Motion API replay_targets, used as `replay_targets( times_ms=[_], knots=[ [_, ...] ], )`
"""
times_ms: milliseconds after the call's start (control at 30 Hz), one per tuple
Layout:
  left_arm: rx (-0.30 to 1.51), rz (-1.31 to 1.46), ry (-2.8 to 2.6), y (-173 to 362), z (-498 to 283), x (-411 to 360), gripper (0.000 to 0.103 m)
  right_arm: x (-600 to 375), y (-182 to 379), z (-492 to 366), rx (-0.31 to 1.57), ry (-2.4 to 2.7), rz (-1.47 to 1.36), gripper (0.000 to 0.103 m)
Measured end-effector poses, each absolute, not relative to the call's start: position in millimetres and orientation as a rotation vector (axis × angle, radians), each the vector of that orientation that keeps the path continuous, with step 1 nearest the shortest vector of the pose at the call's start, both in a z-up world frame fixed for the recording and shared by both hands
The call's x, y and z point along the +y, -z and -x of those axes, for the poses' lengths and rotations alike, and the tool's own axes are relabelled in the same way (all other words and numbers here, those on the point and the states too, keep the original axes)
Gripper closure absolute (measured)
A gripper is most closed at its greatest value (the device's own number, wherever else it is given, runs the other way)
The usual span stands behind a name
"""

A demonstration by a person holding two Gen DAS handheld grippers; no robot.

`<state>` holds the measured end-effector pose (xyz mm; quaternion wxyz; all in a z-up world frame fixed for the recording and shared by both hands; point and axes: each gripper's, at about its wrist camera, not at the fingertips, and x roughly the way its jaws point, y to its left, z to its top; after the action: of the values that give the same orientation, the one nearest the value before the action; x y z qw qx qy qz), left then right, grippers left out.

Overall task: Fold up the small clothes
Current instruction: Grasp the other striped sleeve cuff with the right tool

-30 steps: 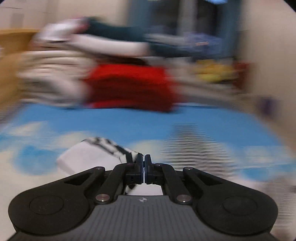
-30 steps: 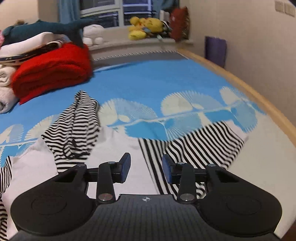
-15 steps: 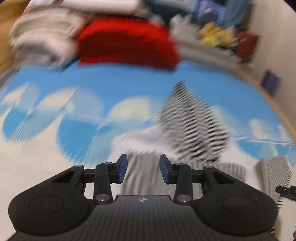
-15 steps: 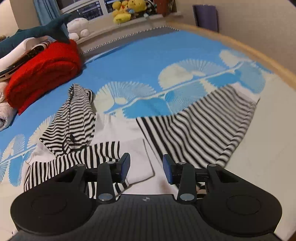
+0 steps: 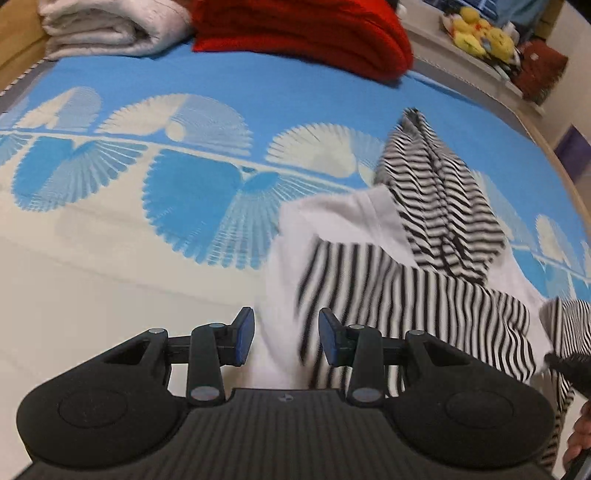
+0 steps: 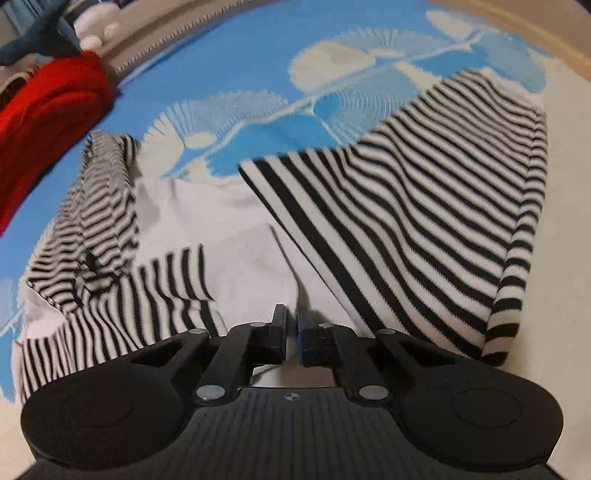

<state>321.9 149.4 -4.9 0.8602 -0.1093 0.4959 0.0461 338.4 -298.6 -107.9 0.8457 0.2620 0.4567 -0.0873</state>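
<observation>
The right claw (image 6: 291,332) has its jaws pressed together, and it looks like they're pinching the near white hem of the black-and-white striped small garment with white body panels (image 6: 388,206), though the pinch itself is mostly hidden behind the pads, so I'm only fairly sure. The left claw (image 5: 286,338) is spread, and the garment's white-and-striped near edge sits between its pads without being squeezed.

Going outward, the garment lies rumpled on the blue bedspread with white fan shapes (image 5: 177,184). One striped sleeve or flap fans out to the right in the right wrist view, and another bunched striped bit lies farther off on the left. So folding-wise I'd say it's barely started: nothing is squared up, no neat fold is visible, and the whole piece needs flattening and folding over.

No real containers here. At the far end of the bed there's a folded red knitted blanket (image 5: 303,33) beside a rolled white fluffy towel (image 5: 110,26), plus yellow plush toys (image 5: 480,35) on a ledge at the far right.
</observation>
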Motion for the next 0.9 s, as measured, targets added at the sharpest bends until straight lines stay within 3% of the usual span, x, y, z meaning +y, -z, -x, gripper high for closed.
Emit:
replay_targets(
  times_ms=[167,333,533,633,700,800,900],
  knots=[
    [1.073,0.202,-0.021,15,-324,123,0.06,-307,76,-308,0.89,0.179,-0.527,0.1],
    [1.14,0.242,0.054,28,-319,104,0.057,-323,109,-310,1.026,0.226,-0.53,0.1],
    [1.205,0.152,0.085,46,-315,86,0.057,-327,87,-305,0.878,0.125,-0.55,0.095],
    [1.304,0.133,0.057,68,-314,86,0.054,-313,112,-318,1.041,0.018,-0.505,0.079],
    [1.322,0.11,0.037,68,-314,85,0.054,-313,129,-319,1.108,0.052,-0.5,0.08],
    [1.219,0.086,0.062,45,-313,77,0.053,-314,112,-321,1.069,0.044,-0.49,0.079],
    [1.117,0.014,0.036,23,-312,68,0.043,-324,92,-321,0.987,0.013,-0.502,0.074]
  ],
)
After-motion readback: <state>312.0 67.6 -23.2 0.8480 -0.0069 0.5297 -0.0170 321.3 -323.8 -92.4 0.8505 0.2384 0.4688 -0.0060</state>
